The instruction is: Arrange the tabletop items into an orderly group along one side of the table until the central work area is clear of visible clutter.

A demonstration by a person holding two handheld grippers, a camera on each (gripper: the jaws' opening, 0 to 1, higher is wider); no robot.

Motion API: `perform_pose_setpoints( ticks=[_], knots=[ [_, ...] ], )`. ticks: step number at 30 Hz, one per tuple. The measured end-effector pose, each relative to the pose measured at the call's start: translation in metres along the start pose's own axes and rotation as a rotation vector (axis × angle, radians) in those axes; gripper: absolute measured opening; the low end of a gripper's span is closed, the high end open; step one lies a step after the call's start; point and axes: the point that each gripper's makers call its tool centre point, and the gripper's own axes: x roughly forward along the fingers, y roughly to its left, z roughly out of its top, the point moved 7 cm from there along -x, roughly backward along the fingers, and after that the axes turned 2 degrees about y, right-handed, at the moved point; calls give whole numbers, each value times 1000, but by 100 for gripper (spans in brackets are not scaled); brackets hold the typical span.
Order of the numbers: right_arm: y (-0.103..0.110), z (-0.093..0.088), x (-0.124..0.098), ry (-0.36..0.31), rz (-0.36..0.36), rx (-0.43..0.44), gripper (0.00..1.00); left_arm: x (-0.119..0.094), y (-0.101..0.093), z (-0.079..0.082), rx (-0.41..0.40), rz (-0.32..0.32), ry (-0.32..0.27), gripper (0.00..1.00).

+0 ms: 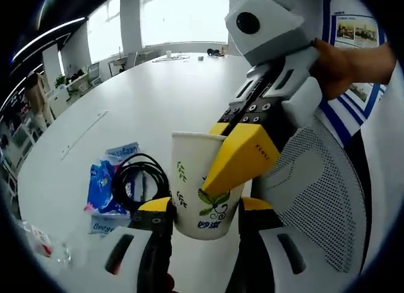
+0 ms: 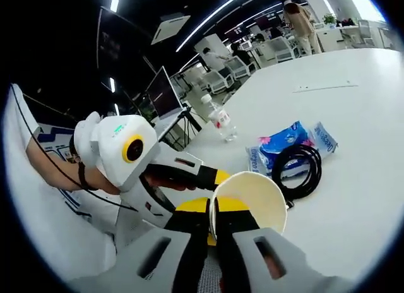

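With your right hand-held gripper [image 2: 213, 233] pinched shut on the paper cup's [image 1: 203, 185] rim and your left hand-held gripper [image 1: 203, 212] apparently bracketing its body, squeezing or pulling apart could crumple it.

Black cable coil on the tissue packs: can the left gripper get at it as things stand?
Probably not yet. The left gripper is straddling the paper cup, whose rim the right gripper also pinches. The black cable coil lies uncovered beside the cup, so once freed, the way looks open.
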Motion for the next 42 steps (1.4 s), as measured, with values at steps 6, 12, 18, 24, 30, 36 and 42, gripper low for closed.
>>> perform_pose_setpoints(
  ticks=[6, 12, 18, 24, 30, 36, 42],
  knots=[
    [0, 2, -2, -17, -5, 4, 0, -6, 3, -6, -45, 17, -14, 39],
    [-1, 6, -4, -36, -15, 8, 0, -12, 7, -12, -130, 38, -46, 38],
    [-3, 7, -5, -45, -19, 12, 0, -20, 12, -21, -243, 51, -89, 37],
    [-6, 8, -6, -42, -22, 7, 0, -28, 14, -32, -299, 72, -102, 37],
    [-8, 12, -7, -56, -19, 14, 0, -34, 13, -43, -344, 91, -105, 36],
    [-8, 19, -2, -54, -15, 5, 0, -41, 13, -53, -388, 118, -118, 37],
    [-9, 24, 5, -45, -13, -8, 0, -49, 15, -61, -428, 144, -133, 37]
  ],
)
